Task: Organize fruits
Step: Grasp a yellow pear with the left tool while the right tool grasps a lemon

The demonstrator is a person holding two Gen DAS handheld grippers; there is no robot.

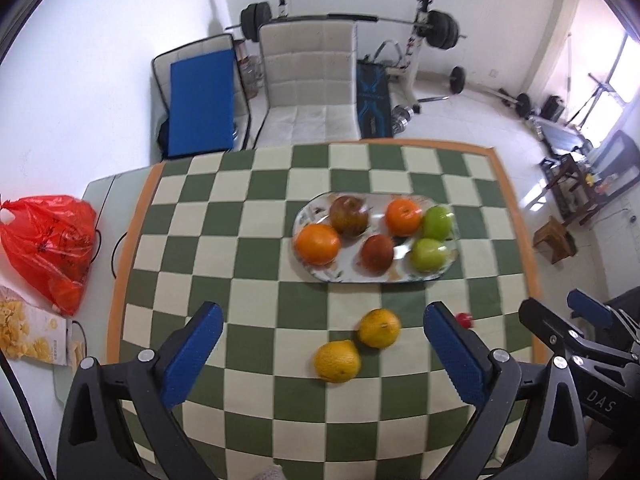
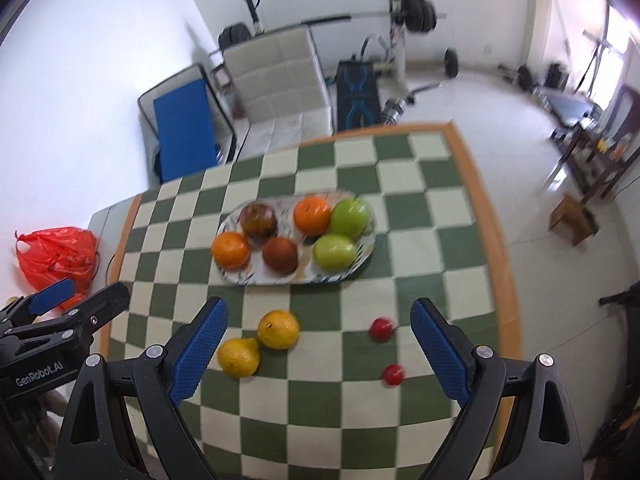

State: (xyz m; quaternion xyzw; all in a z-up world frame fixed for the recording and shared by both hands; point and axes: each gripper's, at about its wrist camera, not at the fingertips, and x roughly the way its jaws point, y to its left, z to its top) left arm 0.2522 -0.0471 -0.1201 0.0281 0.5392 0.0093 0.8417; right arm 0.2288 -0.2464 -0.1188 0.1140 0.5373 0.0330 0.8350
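Note:
An oval plate (image 1: pixel 320 272) (image 2: pixel 260 278) on the checkered cloth holds two oranges (image 1: pixel 317 244) (image 2: pixel 231 250), two dark red apples (image 1: pixel 349 216) (image 2: pixel 258 221) and two green apples (image 1: pixel 429 255) (image 2: pixel 335 253). Two yellow citrus fruits (image 1: pixel 337 361) (image 2: pixel 239 357) lie touching on the cloth in front of the plate. Two small red fruits (image 2: pixel 381 329) lie to their right; the left wrist view shows only one small red fruit (image 1: pixel 465 319), partly hidden by a finger. My left gripper (image 1: pixel 324 356) hovers open above the yellow fruits. My right gripper (image 2: pixel 320 350) is open and empty above the cloth.
A red plastic bag (image 1: pixel 48 240) (image 2: pixel 56 258) and a snack box (image 1: pixel 28 334) sit on the table left of the cloth. Behind the table stand a white seat (image 1: pixel 308 92), a blue mat (image 1: pixel 202 104) and a weight bench (image 1: pixel 416 32).

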